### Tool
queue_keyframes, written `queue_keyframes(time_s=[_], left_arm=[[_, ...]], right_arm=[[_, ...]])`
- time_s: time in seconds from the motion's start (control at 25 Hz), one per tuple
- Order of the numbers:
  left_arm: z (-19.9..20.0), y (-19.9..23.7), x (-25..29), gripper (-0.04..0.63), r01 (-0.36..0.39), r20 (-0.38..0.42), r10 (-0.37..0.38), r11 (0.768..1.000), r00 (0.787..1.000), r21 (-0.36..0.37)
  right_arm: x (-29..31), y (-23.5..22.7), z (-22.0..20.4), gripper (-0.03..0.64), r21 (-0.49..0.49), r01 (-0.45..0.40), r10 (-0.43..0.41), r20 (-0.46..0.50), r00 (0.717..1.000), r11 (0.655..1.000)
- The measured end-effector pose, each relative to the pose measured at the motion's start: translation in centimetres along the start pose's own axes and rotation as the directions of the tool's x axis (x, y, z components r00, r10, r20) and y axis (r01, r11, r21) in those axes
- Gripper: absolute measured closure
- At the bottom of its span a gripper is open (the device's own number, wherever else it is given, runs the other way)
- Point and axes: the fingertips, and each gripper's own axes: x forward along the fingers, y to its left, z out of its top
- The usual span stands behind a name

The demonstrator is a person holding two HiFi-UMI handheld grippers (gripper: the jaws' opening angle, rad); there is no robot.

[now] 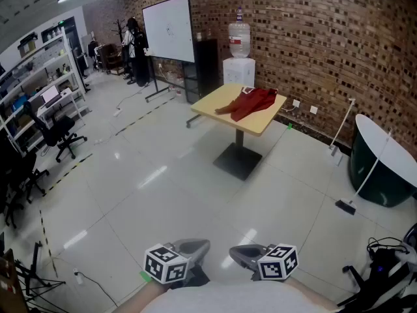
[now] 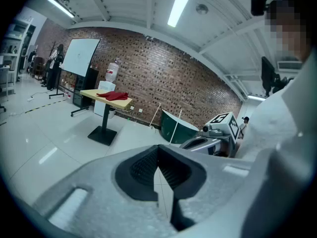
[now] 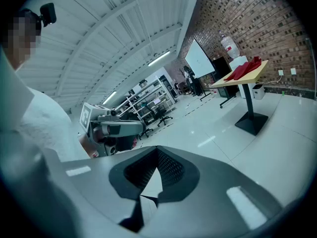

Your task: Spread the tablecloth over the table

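Observation:
A crumpled red tablecloth [image 1: 251, 102] lies bunched on the far right part of a square wooden pedestal table [image 1: 215, 109], well across the room from me. It also shows small in the left gripper view [image 2: 113, 96] and the right gripper view [image 3: 245, 68]. Both grippers are held close to my body at the bottom of the head view, tips facing each other. The left gripper [image 1: 201, 246] [image 2: 158, 155] is shut with nothing between its pads. The right gripper [image 1: 236, 254] [image 3: 157, 155] is shut and empty too.
A water dispenser [image 1: 239, 64] and a whiteboard [image 1: 169, 29] stand behind the table by the brick wall. A folded dark green table [image 1: 381, 162] leans at the right. Office chairs [image 1: 60, 135] and shelves [image 1: 39, 77] line the left. A person [image 1: 135, 44] stands far back.

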Motion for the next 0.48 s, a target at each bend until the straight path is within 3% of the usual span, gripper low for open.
queue_keyframes(time_s=[0.16, 0.36, 0.48], left_arm=[[3.0, 8.1, 1.0, 0.594, 0.001, 0.004, -0.001, 1.0, 1.0, -0.016], [6.1, 19.7, 1.9, 0.594, 0.007, -0.053, -0.011, 0.997, 0.999, -0.079], [9.9, 26.1, 1.5, 0.594, 0.017, -0.061, -0.021, 0.997, 0.998, -0.069]], right_arm=[[5.9, -3.9, 4.7, 0.617, 0.018, 0.017, -0.018, 0.036, 0.999, 1.0], [14.9, -8.4, 10.4, 0.617, 0.082, 0.036, -0.037, 0.013, 0.999, 0.996], [20.0, -10.2, 14.9, 0.617, 0.098, 0.049, -0.051, 0.015, 0.999, 0.994]])
